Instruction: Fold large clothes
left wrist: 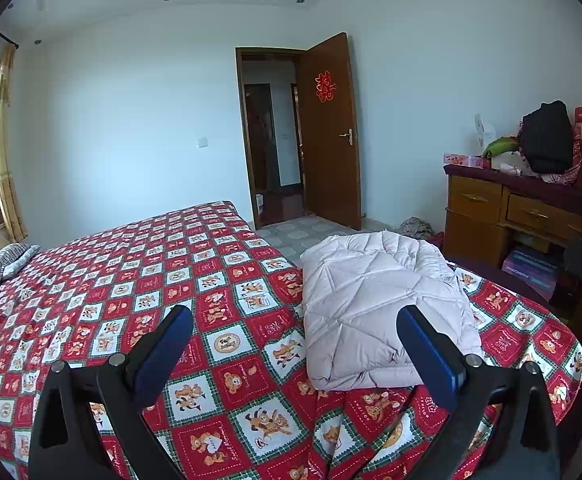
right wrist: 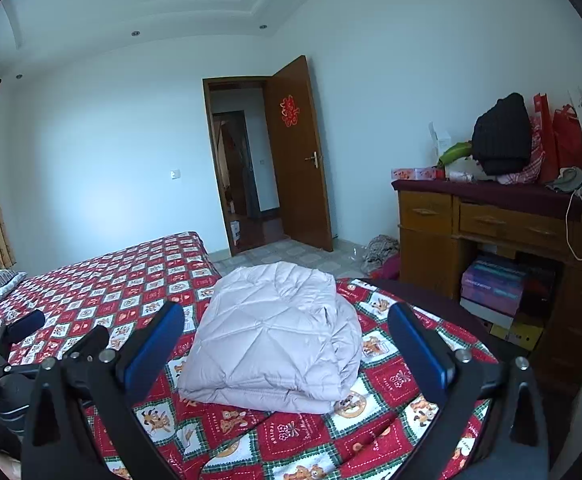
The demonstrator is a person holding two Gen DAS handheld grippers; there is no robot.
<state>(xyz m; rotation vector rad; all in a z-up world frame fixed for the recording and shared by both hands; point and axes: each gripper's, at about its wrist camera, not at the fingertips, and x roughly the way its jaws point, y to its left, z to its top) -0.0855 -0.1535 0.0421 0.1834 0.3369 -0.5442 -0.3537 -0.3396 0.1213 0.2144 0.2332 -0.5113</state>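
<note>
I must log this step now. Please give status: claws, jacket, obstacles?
Left claw open, right claw open, both empty. Quilted jacket folded on bed. Nothing in the way.

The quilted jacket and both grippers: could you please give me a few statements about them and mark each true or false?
1. The pale quilted jacket lies folded on the red patterned bedspread. True.
2. The left gripper is clamped on the jacket. False: its fingers are spread wide and hold nothing.
3. The right gripper is open, with the jacket lying beyond its fingers. True.
4. The wooden door is closed. False: it stands open, showing a hallway.
5. A black bundle sits on top of the wooden dresser. True.
6. The jacket hangs from the dresser. False: it rests on the bed, apart from the dresser.
</note>
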